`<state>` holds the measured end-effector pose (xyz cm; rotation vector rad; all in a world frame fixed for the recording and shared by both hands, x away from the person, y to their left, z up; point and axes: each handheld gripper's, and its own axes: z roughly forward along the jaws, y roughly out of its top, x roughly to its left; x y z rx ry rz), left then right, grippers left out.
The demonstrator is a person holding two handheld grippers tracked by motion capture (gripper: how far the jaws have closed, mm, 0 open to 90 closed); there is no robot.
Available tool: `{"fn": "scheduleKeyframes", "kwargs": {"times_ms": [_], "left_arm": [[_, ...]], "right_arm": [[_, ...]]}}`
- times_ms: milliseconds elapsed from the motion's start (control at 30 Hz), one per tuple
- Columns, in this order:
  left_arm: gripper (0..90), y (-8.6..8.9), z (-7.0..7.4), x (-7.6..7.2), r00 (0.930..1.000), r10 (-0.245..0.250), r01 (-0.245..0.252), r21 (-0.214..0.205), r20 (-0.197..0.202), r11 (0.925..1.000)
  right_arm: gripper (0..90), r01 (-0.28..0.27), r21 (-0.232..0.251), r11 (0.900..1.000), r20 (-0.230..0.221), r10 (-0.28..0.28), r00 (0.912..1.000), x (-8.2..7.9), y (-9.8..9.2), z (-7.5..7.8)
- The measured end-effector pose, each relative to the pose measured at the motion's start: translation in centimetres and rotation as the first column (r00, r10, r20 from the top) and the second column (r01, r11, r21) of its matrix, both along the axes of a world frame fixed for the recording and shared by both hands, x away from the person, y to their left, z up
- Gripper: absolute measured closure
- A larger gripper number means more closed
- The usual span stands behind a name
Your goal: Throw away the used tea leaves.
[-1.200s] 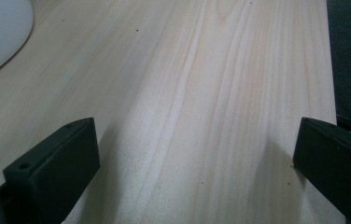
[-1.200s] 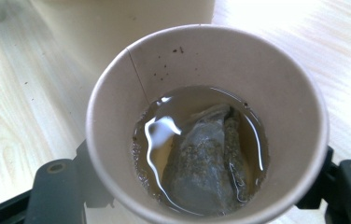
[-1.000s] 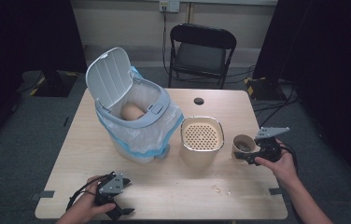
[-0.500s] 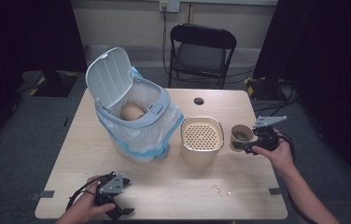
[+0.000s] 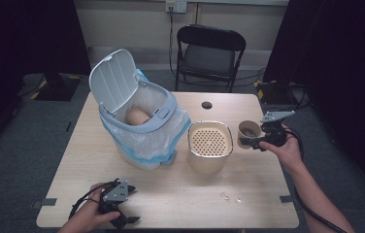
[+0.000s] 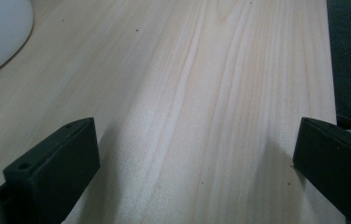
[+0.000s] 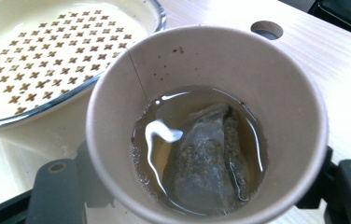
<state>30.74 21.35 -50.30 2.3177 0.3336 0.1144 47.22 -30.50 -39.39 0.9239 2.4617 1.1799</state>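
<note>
A brown paper cup point(image 5: 247, 131) holding tea and a soaked tea bag point(image 7: 206, 163) hangs just above the table, right of the cream container. My right gripper point(image 5: 249, 141) is shut on the cup point(image 7: 201, 84), a jaw on each side of it. The cream container point(image 5: 209, 145) has a perforated strainer lid point(image 7: 47, 56) with a metal rim. At the table's front left, my left gripper point(image 5: 130, 204) rests open on the wood, nothing between its jaws point(image 6: 197, 163).
A white bin point(image 5: 141, 121) with its lid raised and a clear bag liner stands at the back left, a tan object point(image 5: 137, 116) inside. The table point(image 5: 180, 194) has a round hole point(image 5: 207, 105) at the back. Small crumbs point(image 5: 229, 196) lie front right. A black chair point(image 5: 209, 53) stands behind.
My right gripper has carried the cup leftwards and a little up, closer to the cream container. The left gripper has stayed where it was.
</note>
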Motion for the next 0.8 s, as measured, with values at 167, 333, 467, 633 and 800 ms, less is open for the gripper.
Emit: {"fn": "scheduleKeyframes", "kwargs": {"times_ms": [167,333,467,633,800], "left_arm": [[0.0,0.0,0.0,0.0,1.0,0.0,0.0,0.0,0.0,1.0],[0.0,0.0,0.0,0.0,1.0,0.0,0.0,0.0,0.0,1.0],[0.0,0.0,0.0,0.0,1.0,0.0,0.0,0.0,0.0,1.0],[0.0,0.0,0.0,0.0,1.0,0.0,0.0,0.0,0.0,1.0],[0.0,0.0,0.0,0.0,1.0,-0.001,0.001,0.002,-0.001,1.0]], "right_arm": [[27.5,0.007,0.002,1.0,0.005,-0.007,1.0,0.7,0.0,0.2],[27.5,0.012,0.003,0.9999,0.005,-0.012,0.9999,1.3,0.2,0.3],[27.5,0.012,-0.002,0.9999,0.015,-0.012,0.9998,2.1,0.5,0.6],[27.5,0.015,0.003,0.9999,0.016,-0.015,0.9998,2.7,0.7,0.8],[27.5,0.011,-0.006,0.9999,0.025,-0.01,0.9996,3.6,1.1,1.0]]}}
